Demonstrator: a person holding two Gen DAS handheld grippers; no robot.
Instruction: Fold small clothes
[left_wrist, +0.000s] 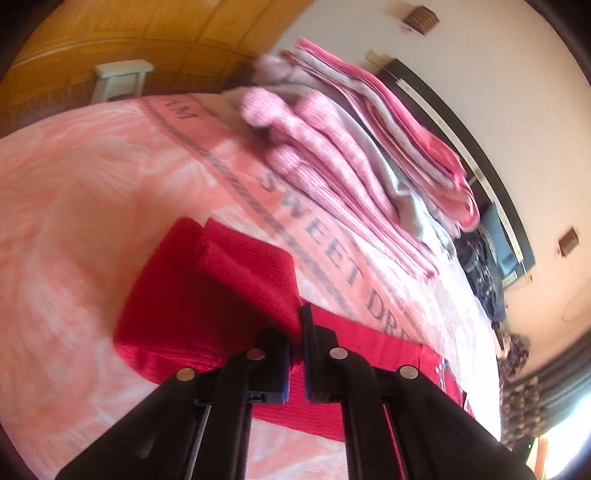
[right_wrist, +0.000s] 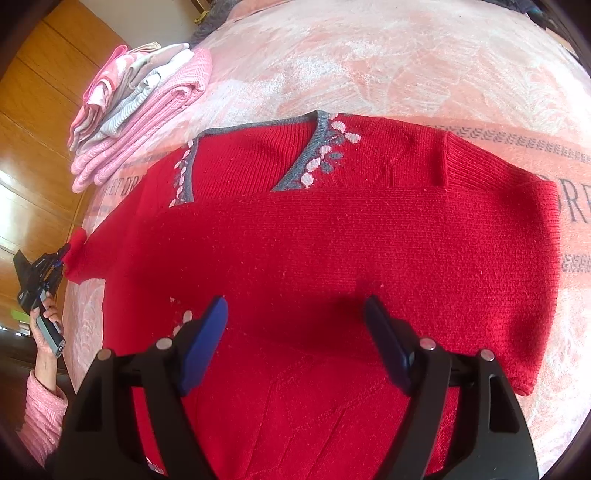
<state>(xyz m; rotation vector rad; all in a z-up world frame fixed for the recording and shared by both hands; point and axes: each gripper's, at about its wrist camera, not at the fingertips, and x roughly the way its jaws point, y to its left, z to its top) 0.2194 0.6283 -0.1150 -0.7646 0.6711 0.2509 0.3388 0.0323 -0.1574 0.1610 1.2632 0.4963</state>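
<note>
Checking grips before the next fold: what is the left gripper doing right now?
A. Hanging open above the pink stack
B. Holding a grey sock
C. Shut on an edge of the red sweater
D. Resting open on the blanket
C: the left gripper has its jaws pinched on red knit of the red sweater, at its left edge, while the right gripper is open above it.

Bed (right_wrist: 388, 66), pink floral blanket lettered "SWEET DREAM". Red knitted sweater (right_wrist: 332, 240), grey-trimmed V-neck, spread flat mid-bed. Stack of folded pink and grey clothes (right_wrist: 144, 107) near the far left edge.
</note>
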